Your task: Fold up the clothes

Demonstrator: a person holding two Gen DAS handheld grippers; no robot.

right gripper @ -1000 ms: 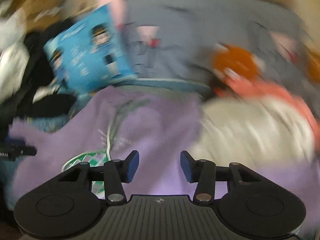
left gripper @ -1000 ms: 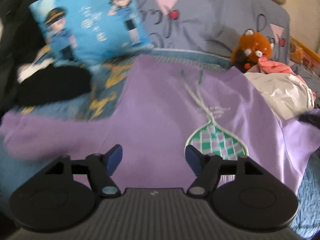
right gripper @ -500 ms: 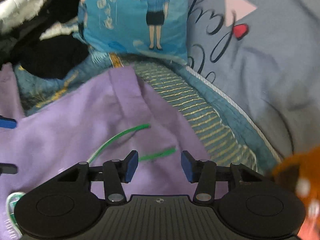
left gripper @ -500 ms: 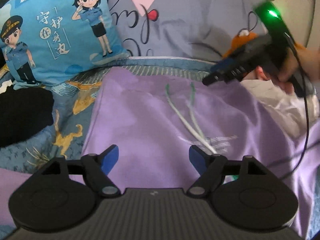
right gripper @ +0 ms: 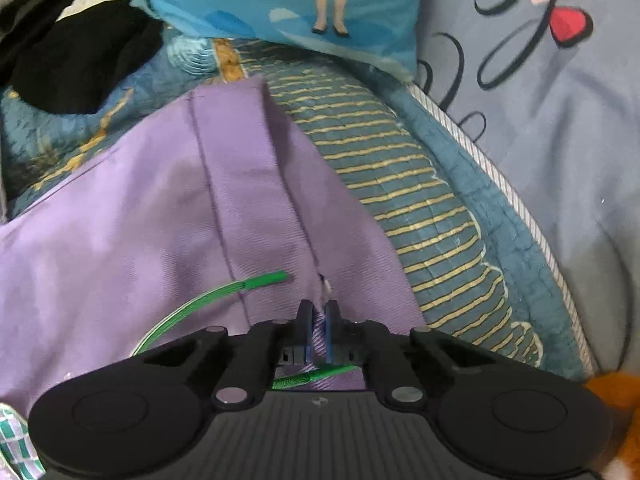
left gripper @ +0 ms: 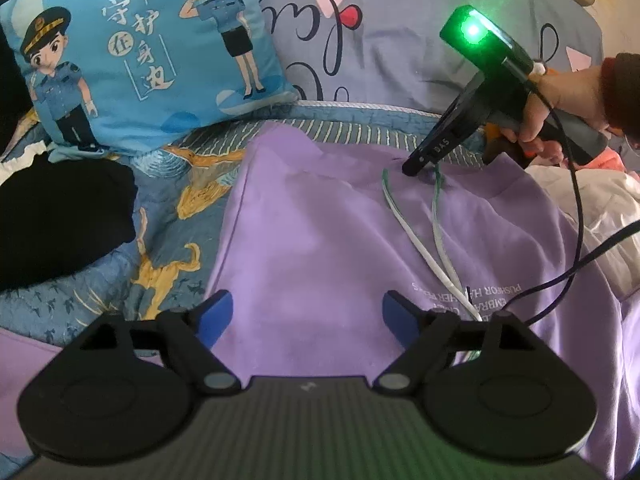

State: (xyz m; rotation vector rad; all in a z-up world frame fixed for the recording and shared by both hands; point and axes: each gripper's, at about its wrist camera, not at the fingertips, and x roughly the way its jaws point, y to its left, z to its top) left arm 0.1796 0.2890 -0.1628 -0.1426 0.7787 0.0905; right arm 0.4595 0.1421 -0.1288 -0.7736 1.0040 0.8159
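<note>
- Purple hoodie [left gripper: 320, 240] lies spread across the blue patterned quilt [left gripper: 160, 208], its far edge near the pillows.
- Your right gripper [right gripper: 317, 330]: fingers drawn in almost together, a narrow fold of the purple cloth pinched between the blue pads [right gripper: 307, 334] at the far edge of the garment.
- From the left wrist view, that same gripper's tip sits down on the fabric beside the upper ends of the two green-tipped drawstrings [left gripper: 420, 240]; your hand [left gripper: 560, 100] grips its handle, green light lit on top.
- Your left gripper [left gripper: 306, 316]: fingers spread wide, nothing between them, over the middle of the hoodie. Contact with cloth not clear.
- Blue cartoon cushion [left gripper: 140, 48] and grey pillow [left gripper: 400, 40] stand beyond the hoodie.
- Black garment [left gripper: 60, 220] lies on the quilt to the left, apart from the hoodie.
</note>
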